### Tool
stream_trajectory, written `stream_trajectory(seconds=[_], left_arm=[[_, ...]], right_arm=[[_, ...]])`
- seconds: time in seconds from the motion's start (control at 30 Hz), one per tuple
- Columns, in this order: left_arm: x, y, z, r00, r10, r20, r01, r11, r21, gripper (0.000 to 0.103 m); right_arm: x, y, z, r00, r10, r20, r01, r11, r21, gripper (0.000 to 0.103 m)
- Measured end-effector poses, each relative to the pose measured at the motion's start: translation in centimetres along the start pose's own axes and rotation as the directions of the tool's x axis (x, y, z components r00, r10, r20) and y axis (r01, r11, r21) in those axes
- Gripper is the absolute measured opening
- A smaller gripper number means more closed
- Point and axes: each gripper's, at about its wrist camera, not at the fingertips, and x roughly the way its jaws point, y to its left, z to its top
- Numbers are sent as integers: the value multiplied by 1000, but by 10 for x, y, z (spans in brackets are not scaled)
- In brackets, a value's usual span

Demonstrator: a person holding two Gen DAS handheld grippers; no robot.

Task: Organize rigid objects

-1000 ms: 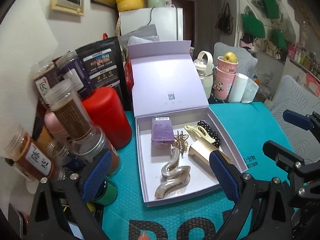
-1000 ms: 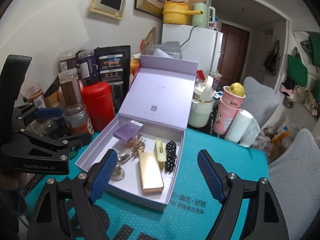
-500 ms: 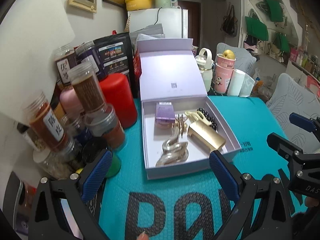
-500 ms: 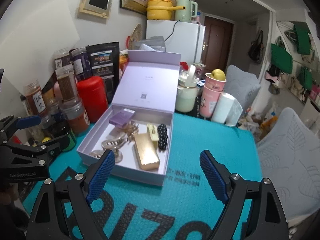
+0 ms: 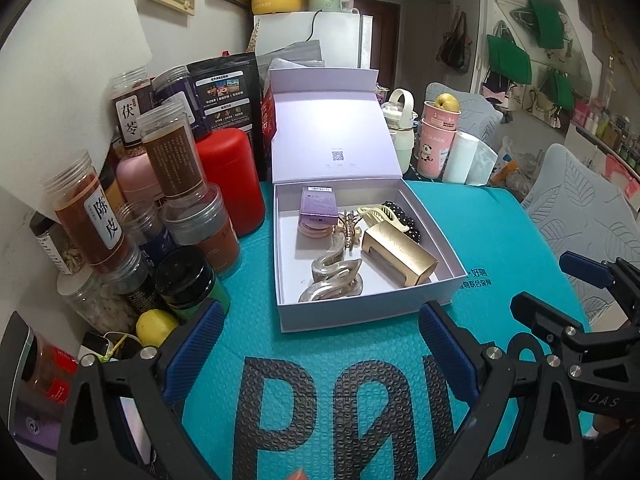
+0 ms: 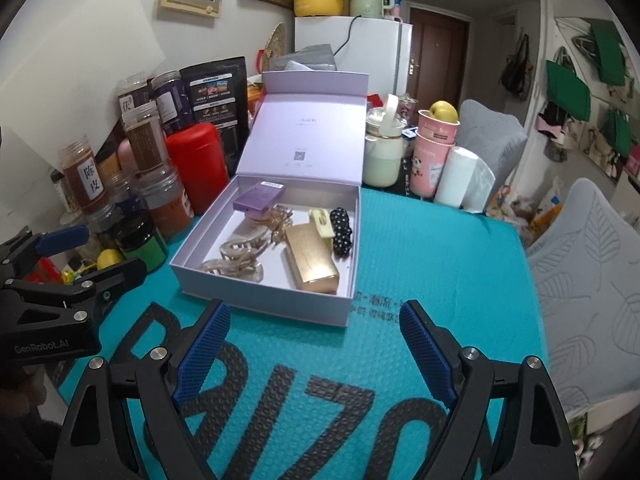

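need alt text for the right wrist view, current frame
An open lavender gift box sits on a teal mat, lid up, holding a gold case, hair clips and a purple box. The right gripper is open and empty in front of it; jars crowd the left.

Matt cardboard box (image 5: 362, 312); bubble-textured mat (image 5: 500, 224)

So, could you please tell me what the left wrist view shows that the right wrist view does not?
Only the left wrist view shows the left gripper head-on, jaws open, with a dark device at its left edge. Only the right wrist view shows the right gripper head-on, also open. Both show the open lilac box on the teal mat, holding the gold case, the purple box and hair clips.
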Motion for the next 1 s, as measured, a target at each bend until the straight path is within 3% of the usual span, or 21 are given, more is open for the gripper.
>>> stream_trajectory(seconds=[1.0], left_arm=[[-1,-6,-2,1000,-12,-12,12,1000,16,99]], right_arm=[[-4,-3,-1,1000,-22,10,22,1000,1,88]])
